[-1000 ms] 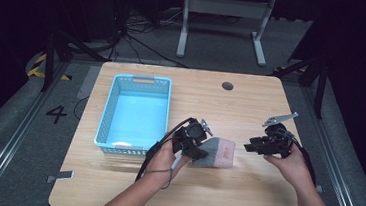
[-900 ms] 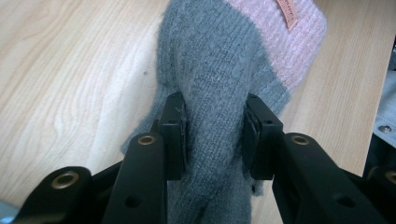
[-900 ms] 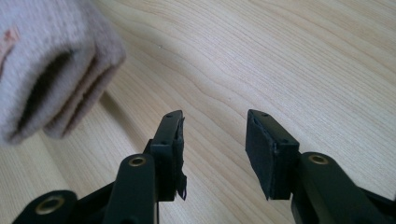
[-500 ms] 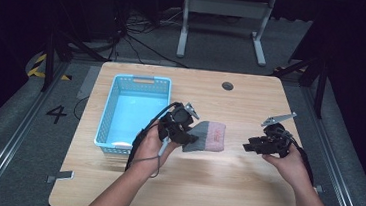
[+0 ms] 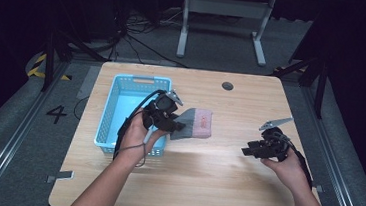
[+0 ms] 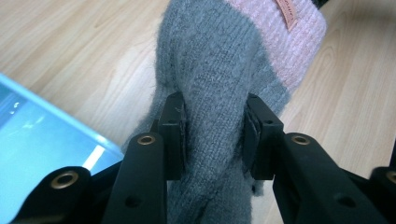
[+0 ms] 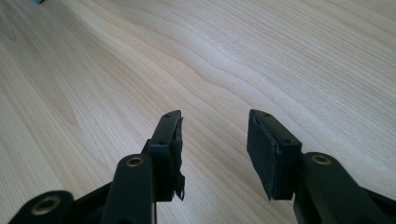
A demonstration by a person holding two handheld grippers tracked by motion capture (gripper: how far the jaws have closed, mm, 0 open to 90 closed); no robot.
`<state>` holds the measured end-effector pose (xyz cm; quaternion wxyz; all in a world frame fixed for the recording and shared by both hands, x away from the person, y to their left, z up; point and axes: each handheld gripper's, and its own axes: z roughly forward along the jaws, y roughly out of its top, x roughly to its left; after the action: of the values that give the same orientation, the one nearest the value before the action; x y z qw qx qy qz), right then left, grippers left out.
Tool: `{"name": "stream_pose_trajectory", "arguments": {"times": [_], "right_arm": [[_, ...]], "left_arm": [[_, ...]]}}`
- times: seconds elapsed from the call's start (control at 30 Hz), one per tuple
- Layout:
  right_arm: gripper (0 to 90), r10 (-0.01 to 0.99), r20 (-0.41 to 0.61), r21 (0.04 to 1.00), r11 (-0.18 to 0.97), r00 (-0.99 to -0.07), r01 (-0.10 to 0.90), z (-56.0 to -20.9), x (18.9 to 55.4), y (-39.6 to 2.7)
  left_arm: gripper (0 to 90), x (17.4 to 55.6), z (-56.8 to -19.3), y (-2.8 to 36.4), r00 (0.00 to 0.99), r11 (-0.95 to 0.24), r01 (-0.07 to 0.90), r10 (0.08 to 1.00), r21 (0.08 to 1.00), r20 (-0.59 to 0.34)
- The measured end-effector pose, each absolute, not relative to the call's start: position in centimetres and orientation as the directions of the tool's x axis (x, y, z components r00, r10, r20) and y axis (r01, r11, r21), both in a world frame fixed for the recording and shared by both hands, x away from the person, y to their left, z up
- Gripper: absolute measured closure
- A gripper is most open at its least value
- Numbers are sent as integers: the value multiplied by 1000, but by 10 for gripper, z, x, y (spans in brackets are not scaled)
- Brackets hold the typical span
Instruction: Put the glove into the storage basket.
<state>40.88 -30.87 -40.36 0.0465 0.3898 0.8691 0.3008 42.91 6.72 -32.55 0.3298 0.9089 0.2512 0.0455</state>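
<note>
hanging in the air just right of the blue basket [image 5: 119, 122], the grey and pink sock [image 5: 195, 123] is pinched by the left gripper [image 5: 170, 125]. well to the right, the right gripper [image 5: 248, 150] has its jaws spread with nothing between them, low over the wooden table [image 5: 224, 187].

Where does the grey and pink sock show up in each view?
High view: sock at table centre, right of the blue basket, held by the left tool.
Left gripper view: sock fills the centre, between the jaws.
Right gripper view: bare tabletop.
Shared landmark: the wooden tabletop.
</note>
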Motion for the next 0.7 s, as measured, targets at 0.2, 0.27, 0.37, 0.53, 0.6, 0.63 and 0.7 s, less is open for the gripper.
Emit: {"name": "stream_pose_trajectory", "arguments": {"times": [0.2, 0.27, 0.37, 0.53, 0.6, 0.63, 0.7], "right_arm": [[558, 710, 160, 554, 510, -685, 658, -404, 408, -310], [557, 709, 160, 552, 513, -687, 658, -405, 408, -310], [556, 708, 159, 552, 514, -688, 657, -405, 409, -310], [556, 700, 153, 558, 521, -698, 646, -404, 411, -306], [554, 695, 151, 559, 527, -703, 640, -405, 412, -304], [554, 696, 154, 555, 526, -701, 644, -405, 412, -303], [553, 692, 150, 556, 531, -706, 639, -406, 413, -302]], "left_arm": [[655, 437, -322, 86, 845, -622, 455, 527, 637, -90], [655, 439, -322, 93, 837, -613, 464, 540, 640, -90], [656, 444, -321, 103, 829, -611, 473, 553, 635, -86], [656, 453, -319, 118, 810, -593, 504, 577, 629, -105], [656, 456, -317, 123, 801, -586, 514, 589, 626, -106], [656, 458, -317, 126, 796, -582, 520, 595, 625, -107], [656, 461, -318, 132, 784, -572, 530, 611, 626, -106]]}}
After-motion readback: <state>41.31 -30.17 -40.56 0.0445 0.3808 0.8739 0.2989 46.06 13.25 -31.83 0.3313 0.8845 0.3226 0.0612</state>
